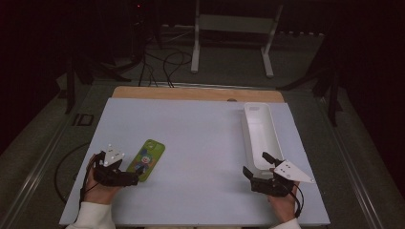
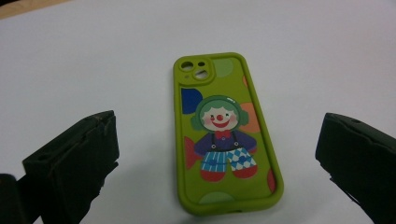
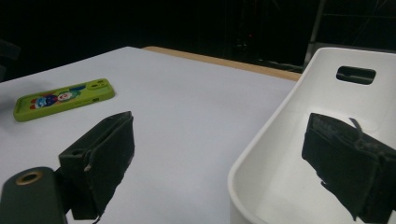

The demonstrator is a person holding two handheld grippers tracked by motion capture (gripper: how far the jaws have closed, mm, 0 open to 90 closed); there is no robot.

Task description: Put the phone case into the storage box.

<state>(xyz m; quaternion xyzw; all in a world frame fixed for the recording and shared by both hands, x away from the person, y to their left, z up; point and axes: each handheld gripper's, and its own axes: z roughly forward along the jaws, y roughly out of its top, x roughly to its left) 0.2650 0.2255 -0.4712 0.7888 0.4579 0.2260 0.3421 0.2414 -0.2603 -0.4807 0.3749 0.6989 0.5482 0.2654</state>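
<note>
At the near left of the table (image 1: 200, 129), the left gripper (image 1: 128, 179) rests in a hand with a white sleeve, its jaws spread and empty. The phone case (image 1: 148, 160) lies flat just beyond its tips, slanting away to the far right. The left gripper view shows what the high view blurs: the case (image 2: 224, 135) is lime green, rubbery and round-cornered, with camera cut-outs at its far end and a glossy clown in a green cap, red bow and checked shorts among coloured dots. It lies between the two black jaws, ahead of them, touching neither.

The table top is a smooth pale sheet with a wooden strip along its far edge.

At the near right, the right gripper (image 1: 258, 171) is also released, holding nothing. Its jaws straddle the near end wall of the bin (image 1: 248, 129), a long white plastic trough. The right gripper view shows one jaw outside and one inside the bin (image 3: 280, 135), plus a slot handle in its far wall, and the case (image 3: 63, 99) far off to the left.
</note>
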